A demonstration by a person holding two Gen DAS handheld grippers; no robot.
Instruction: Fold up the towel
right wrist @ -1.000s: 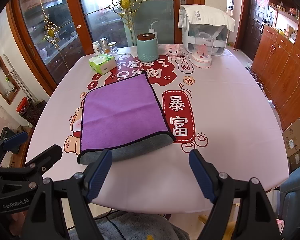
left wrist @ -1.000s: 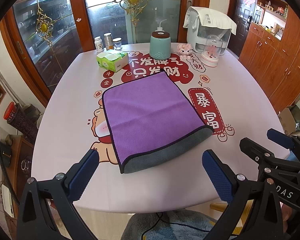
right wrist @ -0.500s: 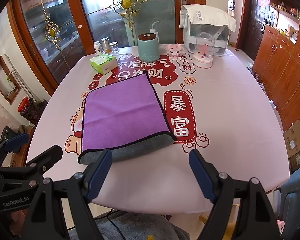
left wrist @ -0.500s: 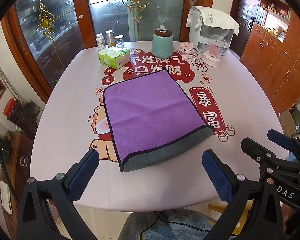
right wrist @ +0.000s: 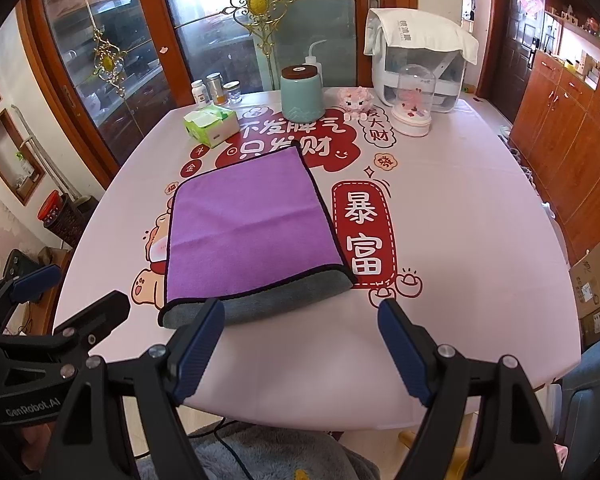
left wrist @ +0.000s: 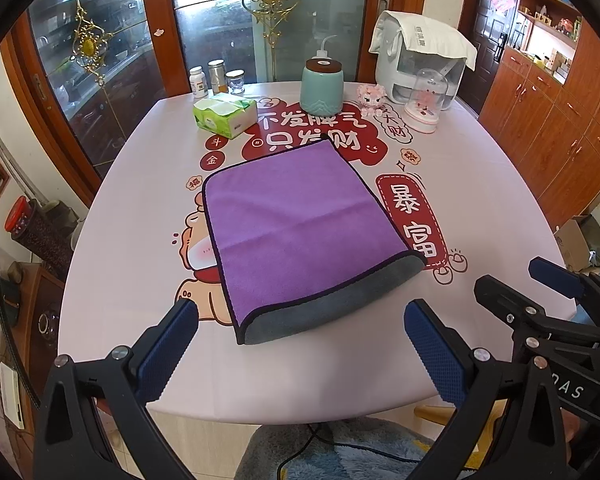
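Centre of frame: the towel (left wrist: pixel 300 224) lies flat on the table (left wrist: pixel 480 184), folded over with its purple face up and the grey underside showing as a rolled fold along its near edge.
Towel position: it sits slightly skewed on the red printed characters of the tablecloth; in the right wrist view the towel (right wrist: pixel 248 232) lies left of centre.
Left gripper (left wrist: pixel 300 344): at the bottom of its view, jaws spread wide and holding nothing, hanging near the table's front edge, clear of the towel.
Right gripper (right wrist: pixel 300 348): at the bottom of its view, jaws likewise wide apart and empty; its left fingertip overlaps the towel's grey fold in the picture, though contact cannot be judged.
Upper part of frame: a tissue box (left wrist: pixel 225 114), a teal jar (left wrist: pixel 322 88), a glass dome (left wrist: pixel 428 100) and a white appliance (left wrist: pixel 420 56) stand along the far side of the table.
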